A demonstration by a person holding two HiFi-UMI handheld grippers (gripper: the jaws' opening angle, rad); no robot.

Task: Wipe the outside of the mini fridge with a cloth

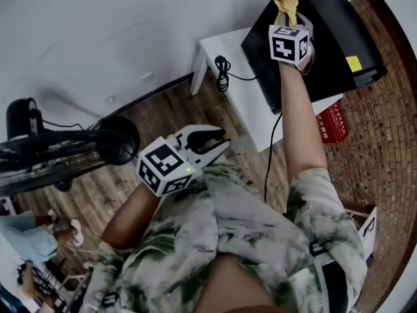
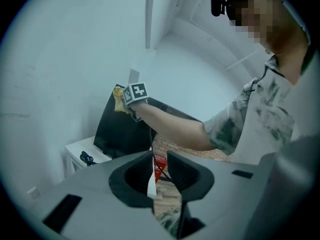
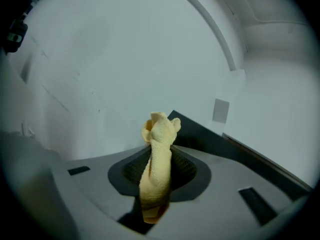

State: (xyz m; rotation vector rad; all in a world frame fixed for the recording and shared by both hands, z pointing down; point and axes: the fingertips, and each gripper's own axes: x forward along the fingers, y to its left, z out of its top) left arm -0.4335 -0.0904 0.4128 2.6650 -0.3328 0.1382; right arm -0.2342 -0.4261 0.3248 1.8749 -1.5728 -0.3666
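The black mini fridge [image 1: 332, 38] stands on a low white table [image 1: 238, 96] against the wall. My right gripper [image 1: 287, 19] is shut on a yellow cloth [image 1: 287, 4], which sticks up out of the jaws at the fridge's far top corner. In the right gripper view the cloth [image 3: 157, 154] is rolled upright between the pads, with the fridge's dark edge [image 3: 210, 139] just behind it. My left gripper [image 1: 212, 141] hangs open and holds nothing, low by my chest and well away from the fridge. The left gripper view shows the fridge [image 2: 117, 134] and cloth [image 2: 118, 98] from afar.
A coiled black cable [image 1: 223, 70] lies on the white table and runs down to the floor. A red box [image 1: 332, 122] sits on the brick-patterned floor beside the table. A black fan and stand [image 1: 71, 149] occupy the left. The white wall is close behind the fridge.
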